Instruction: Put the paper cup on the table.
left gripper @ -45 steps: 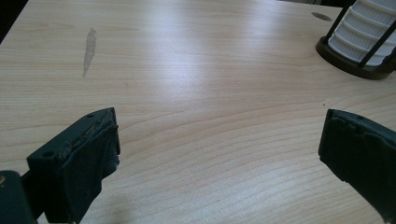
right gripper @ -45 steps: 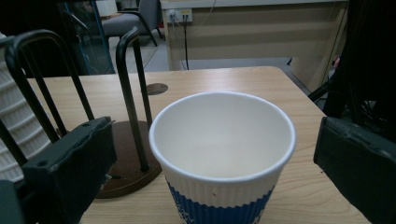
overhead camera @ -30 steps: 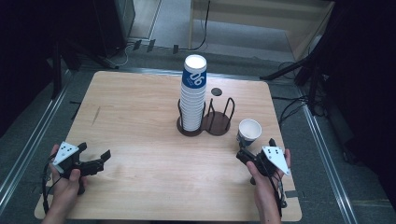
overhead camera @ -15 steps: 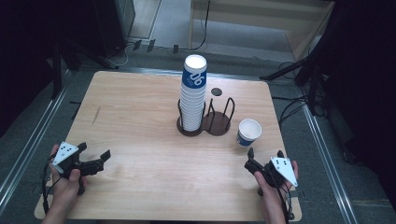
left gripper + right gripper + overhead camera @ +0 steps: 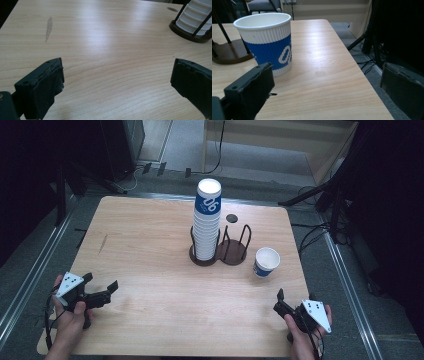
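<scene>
A tall stack of white and blue paper cups (image 5: 207,220) stands in a dark wire holder, with an empty second holder (image 5: 235,247) joined at its right. A single cup (image 5: 266,262) stands upright on the table to the right of the holders. My right gripper (image 5: 278,302) is open near the front right edge, well short of that cup. In the right gripper view the cup (image 5: 265,42) stands ahead, beyond the left jaw, with nothing between the jaws (image 5: 327,77). My left gripper (image 5: 102,283) is open and empty at the front left. In the left gripper view (image 5: 117,72) the stack (image 5: 193,21) appears far right.
The wooden table (image 5: 150,245) has a dark round hole (image 5: 231,218) behind the holders and a faint streak (image 5: 48,27) at left. Cables and dark stands lie on the floor beyond the right edge (image 5: 364,37).
My right gripper has drawn back from beside the single cup toward the table's near right edge. The cup stays standing where it was. The left gripper has not moved.
</scene>
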Tool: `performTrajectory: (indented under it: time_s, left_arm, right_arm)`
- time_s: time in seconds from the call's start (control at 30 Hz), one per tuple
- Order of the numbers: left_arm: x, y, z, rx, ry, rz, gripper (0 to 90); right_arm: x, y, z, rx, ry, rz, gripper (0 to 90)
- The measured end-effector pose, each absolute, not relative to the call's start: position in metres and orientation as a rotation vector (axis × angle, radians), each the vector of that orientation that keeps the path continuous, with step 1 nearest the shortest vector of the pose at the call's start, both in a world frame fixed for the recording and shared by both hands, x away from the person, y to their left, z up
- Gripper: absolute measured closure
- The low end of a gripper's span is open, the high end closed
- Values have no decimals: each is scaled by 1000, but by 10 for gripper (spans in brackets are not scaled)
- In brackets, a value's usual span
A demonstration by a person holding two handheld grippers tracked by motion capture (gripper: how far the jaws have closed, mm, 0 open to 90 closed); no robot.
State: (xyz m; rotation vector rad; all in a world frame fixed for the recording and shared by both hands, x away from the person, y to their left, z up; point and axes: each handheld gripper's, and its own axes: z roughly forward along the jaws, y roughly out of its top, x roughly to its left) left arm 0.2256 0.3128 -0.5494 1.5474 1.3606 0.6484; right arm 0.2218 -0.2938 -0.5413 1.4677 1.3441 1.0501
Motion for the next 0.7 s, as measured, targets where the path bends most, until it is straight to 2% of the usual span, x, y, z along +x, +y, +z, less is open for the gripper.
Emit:
performTrajectory:
  time_s: [0.7]
  left_arm:
    - [225,311,-550,1558,1355,655,0]
  right_arm:
    - [209,-308,-545,1495,1329,1042,0]
